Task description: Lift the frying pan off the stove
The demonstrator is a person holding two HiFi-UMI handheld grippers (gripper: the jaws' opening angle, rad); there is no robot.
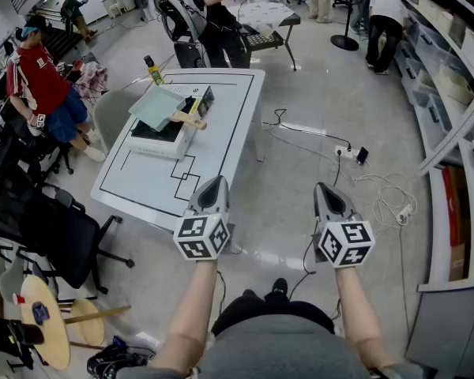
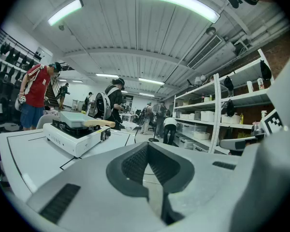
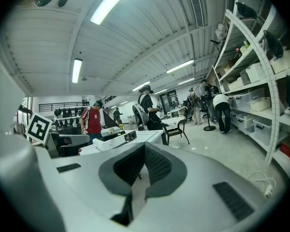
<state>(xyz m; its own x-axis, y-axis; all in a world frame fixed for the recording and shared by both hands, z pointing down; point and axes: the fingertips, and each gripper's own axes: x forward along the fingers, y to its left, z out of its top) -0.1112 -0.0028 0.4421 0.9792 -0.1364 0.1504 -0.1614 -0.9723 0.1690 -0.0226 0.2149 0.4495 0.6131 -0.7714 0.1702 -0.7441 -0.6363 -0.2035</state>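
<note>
Fingers (image 2: 130,166) of your left gripper (image 1: 213,183) are pressed shut on nothing, and your right gripper (image 1: 325,189) is shut and empty too. You hold both out in front of you, side by side.

Ahead stands a white table (image 1: 221,133) marked with black lines. Your left gripper hangs by its near right corner, your right one over the floor.

Toward the table's left side sits a boxy white stove (image 1: 162,144). The frying pan (image 1: 158,106) rests on top of it: square, pale green, smooth. It lies ahead and to the left of both grippers, well apart from them, and the left is nearer.

Its wooden handle (image 1: 188,119), short and rounded, runs from the pan toward you and to the right, so that end looks like the natural place to grip.
</note>
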